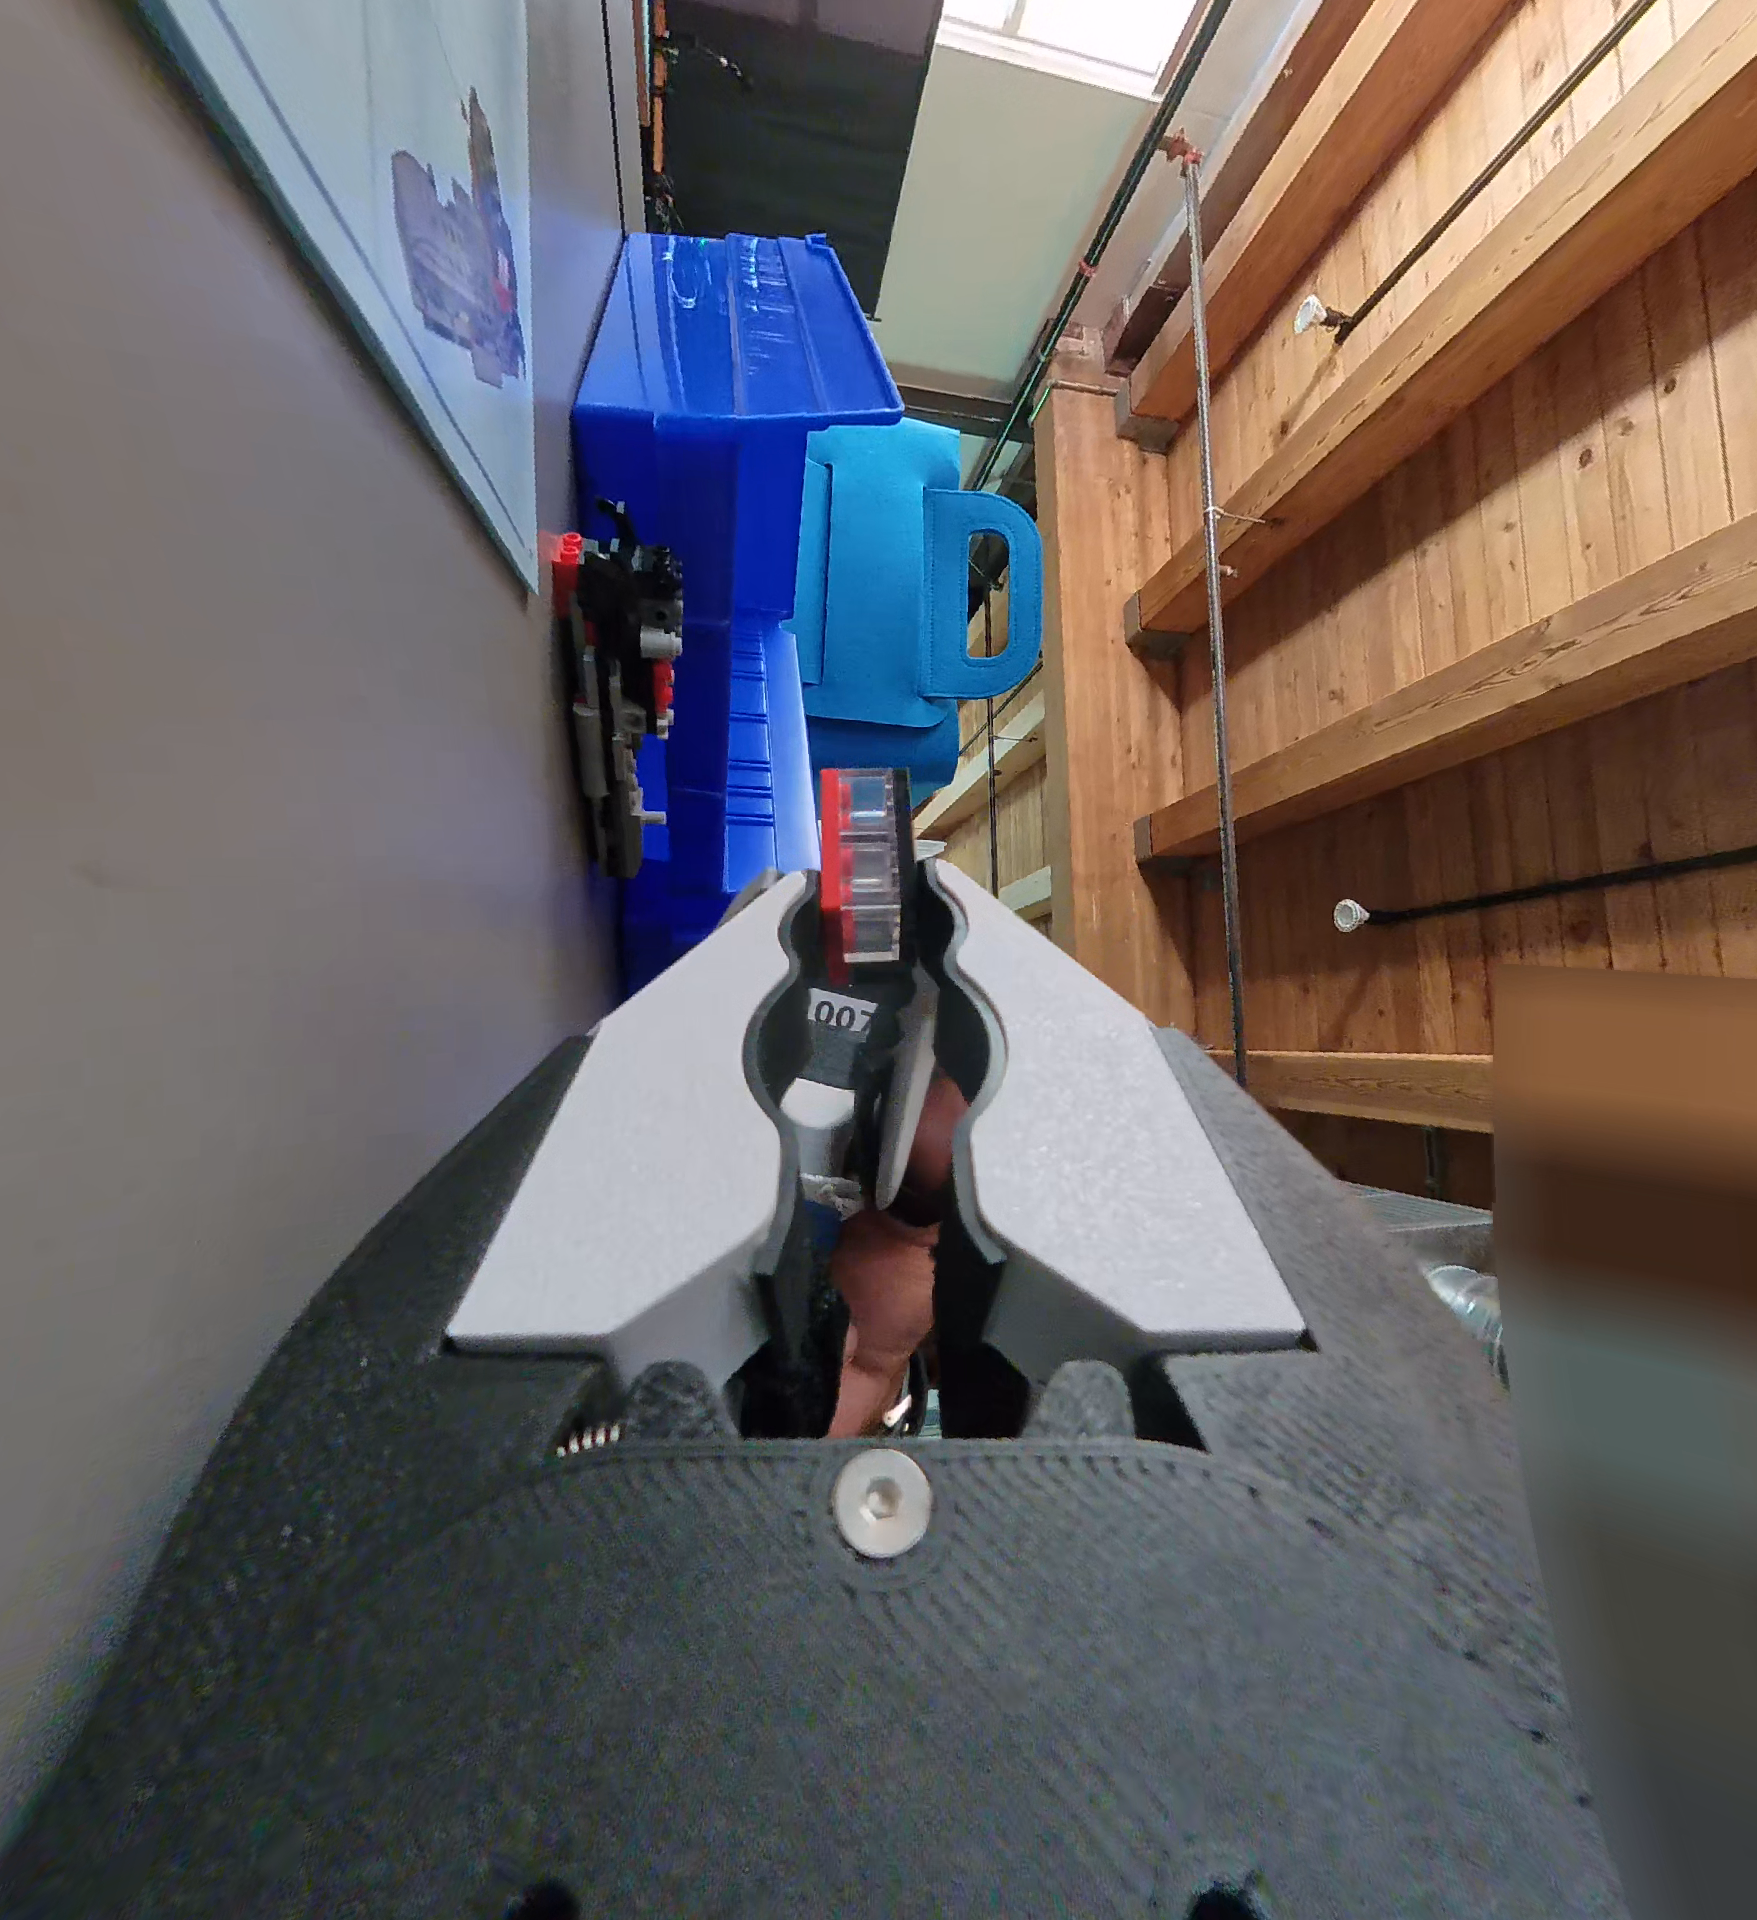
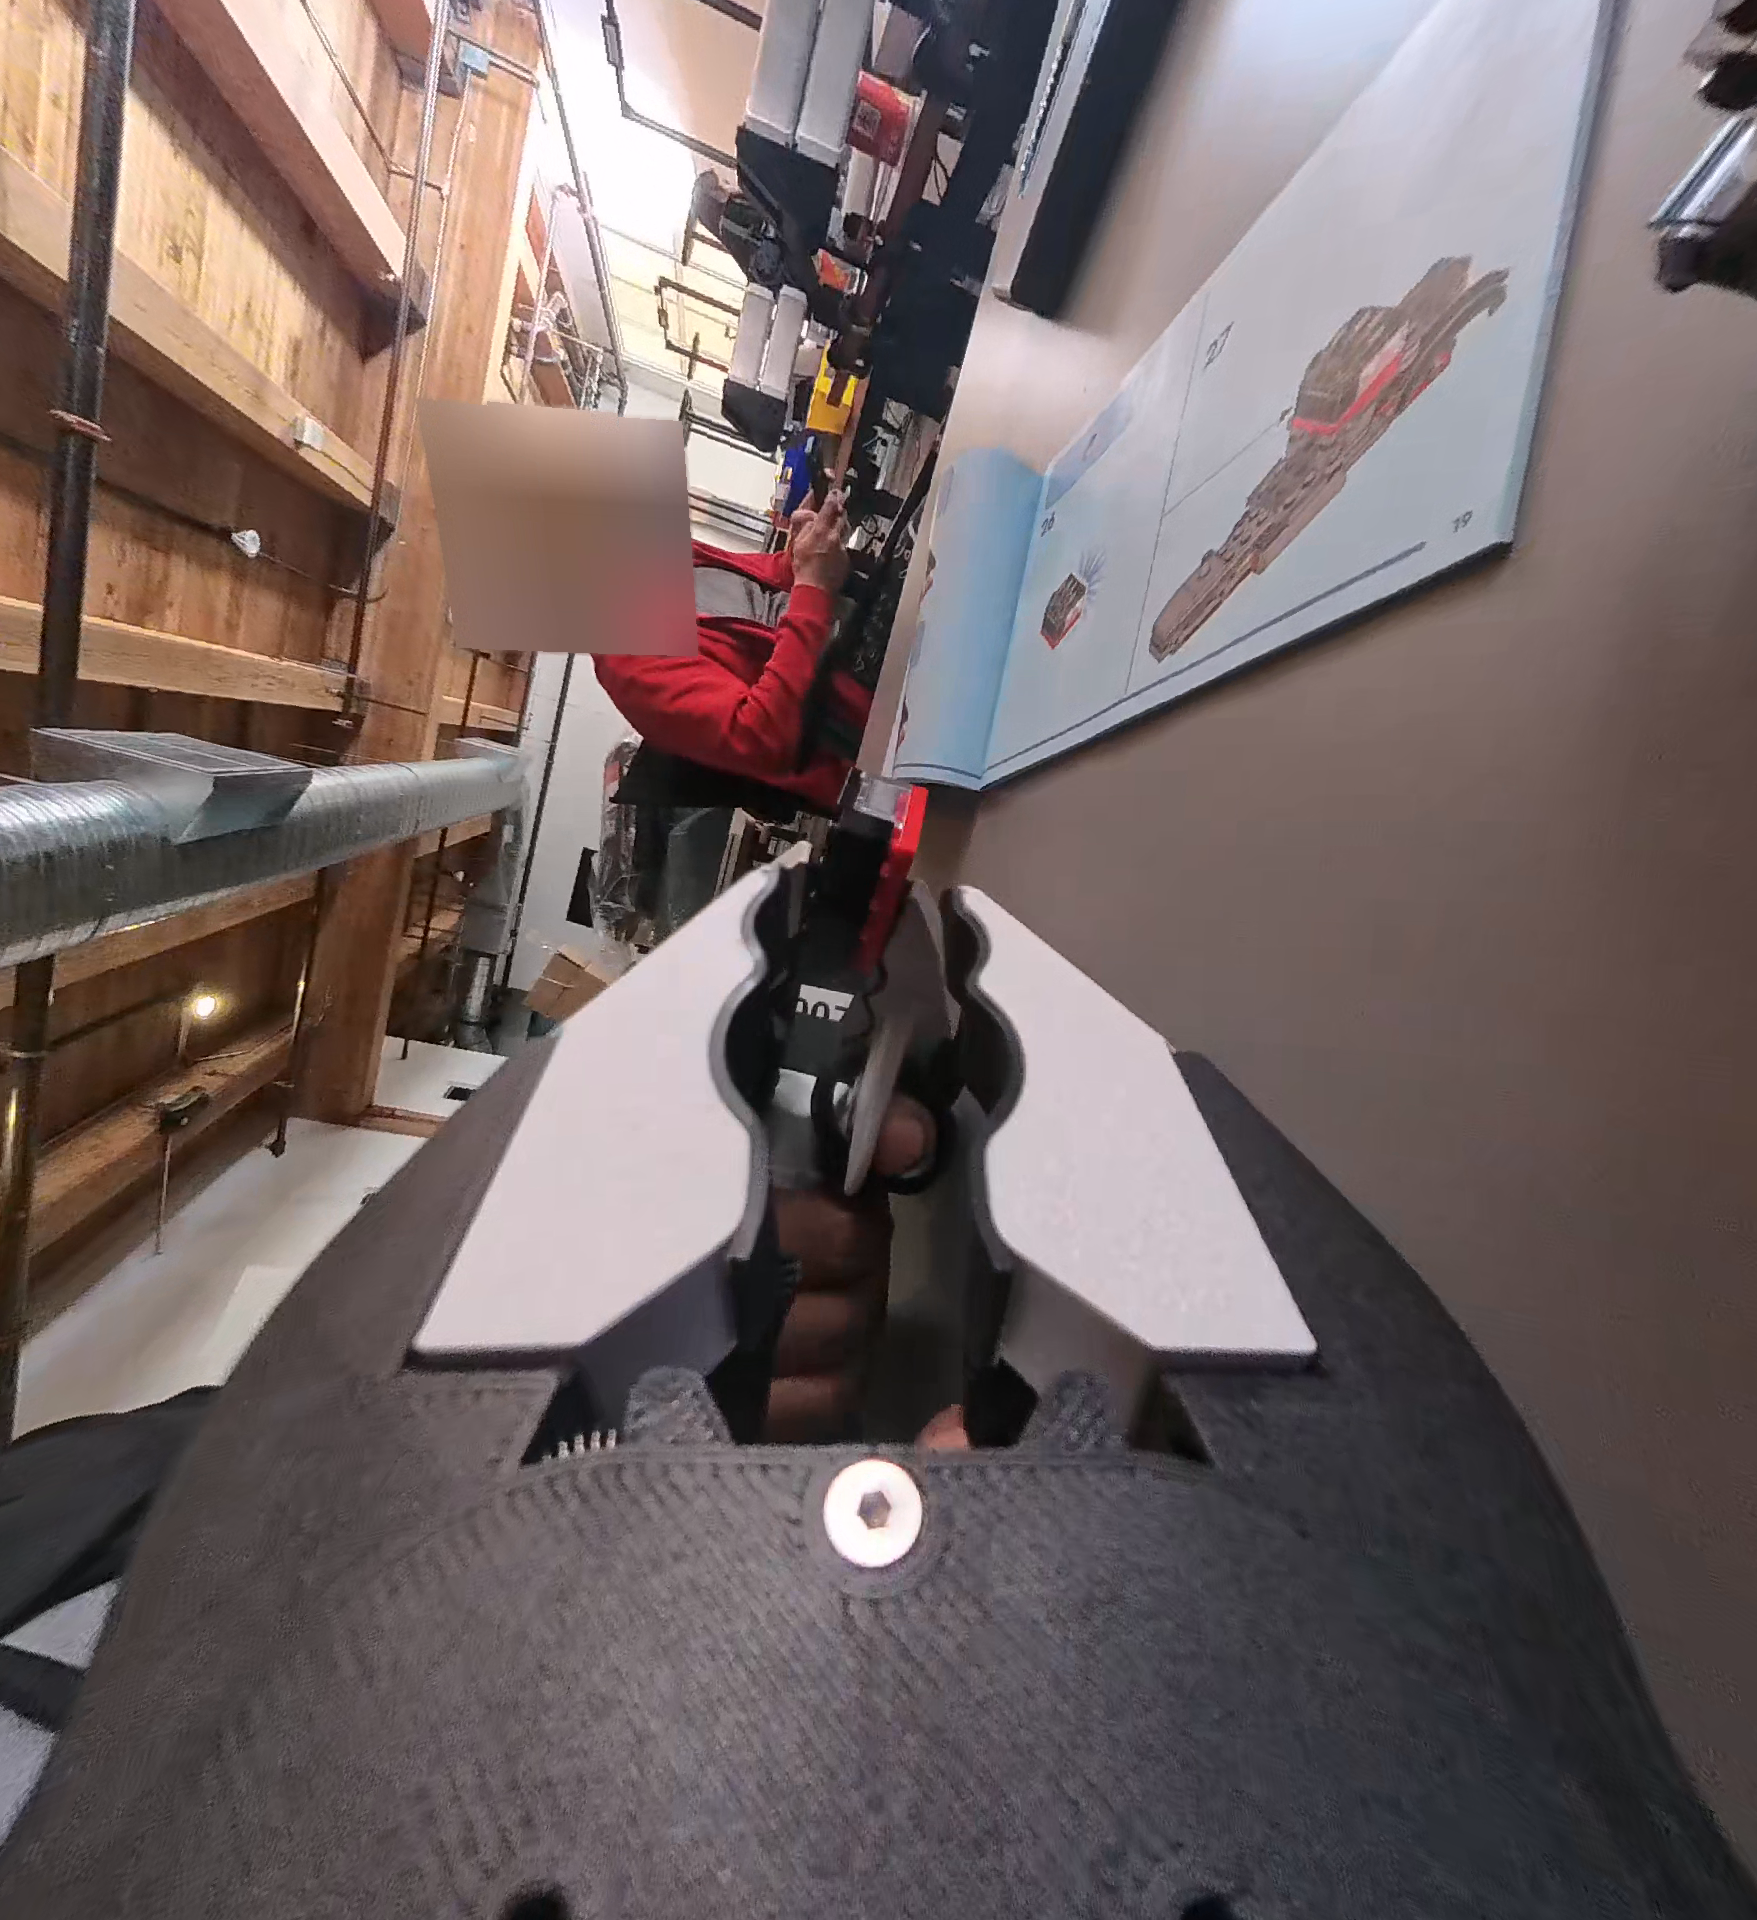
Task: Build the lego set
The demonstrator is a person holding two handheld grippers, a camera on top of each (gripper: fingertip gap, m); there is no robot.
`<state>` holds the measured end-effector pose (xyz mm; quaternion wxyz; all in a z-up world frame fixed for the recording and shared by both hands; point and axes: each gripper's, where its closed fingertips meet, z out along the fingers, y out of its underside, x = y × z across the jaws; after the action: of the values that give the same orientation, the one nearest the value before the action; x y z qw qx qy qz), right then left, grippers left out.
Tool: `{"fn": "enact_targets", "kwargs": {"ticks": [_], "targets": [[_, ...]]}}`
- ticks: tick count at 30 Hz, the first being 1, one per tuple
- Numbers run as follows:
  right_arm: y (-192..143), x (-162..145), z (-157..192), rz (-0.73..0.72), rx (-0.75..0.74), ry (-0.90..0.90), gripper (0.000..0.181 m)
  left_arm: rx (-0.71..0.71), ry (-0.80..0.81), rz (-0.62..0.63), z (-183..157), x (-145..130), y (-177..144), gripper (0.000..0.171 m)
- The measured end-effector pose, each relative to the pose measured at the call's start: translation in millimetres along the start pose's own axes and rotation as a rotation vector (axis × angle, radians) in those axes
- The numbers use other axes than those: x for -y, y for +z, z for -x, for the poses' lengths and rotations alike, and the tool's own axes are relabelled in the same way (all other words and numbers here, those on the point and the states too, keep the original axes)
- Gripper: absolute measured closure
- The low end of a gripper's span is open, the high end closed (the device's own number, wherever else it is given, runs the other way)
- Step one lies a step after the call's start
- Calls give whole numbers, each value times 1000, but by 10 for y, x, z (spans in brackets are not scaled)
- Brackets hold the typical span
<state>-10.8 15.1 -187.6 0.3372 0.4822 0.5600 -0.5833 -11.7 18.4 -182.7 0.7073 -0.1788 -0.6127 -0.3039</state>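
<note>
My left gripper [image 1: 858,888] is shut on a small lego piece [image 1: 858,868], a red plate with clear bricks on it, held in the air above the table [image 1: 178,935]. My right gripper [image 2: 853,899] faces it and is shut on the same piece [image 2: 889,862], whose red, black and clear parts stick out past the tips. Each view shows the other gripper's grey finger and a hand through the gap. The partly built black, grey and red model [image 1: 625,686] lies on the table by a blue bin [image 1: 728,520].
The open instruction booklet [image 1: 386,260] lies on the table and also shows in the right wrist view [image 2: 1269,468]. A light blue felt bag [image 1: 895,592] sits on the bin. A person in a red sleeve [image 2: 749,686] works farther off. Wooden walls [image 1: 1476,623] stand behind. Less than 4 cm separates the two grippers' tips.
</note>
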Motion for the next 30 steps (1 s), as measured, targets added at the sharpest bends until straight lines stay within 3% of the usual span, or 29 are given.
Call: {"fn": "enact_targets", "kwargs": {"ticks": [5,30], "targets": [[2,-5,5,-2,7,-3,160,4,15,2,-7,-2,-2,155],[3,-11,9,-36,-18,-58,165,22,76,8,-1,-5,-10,154]]}}
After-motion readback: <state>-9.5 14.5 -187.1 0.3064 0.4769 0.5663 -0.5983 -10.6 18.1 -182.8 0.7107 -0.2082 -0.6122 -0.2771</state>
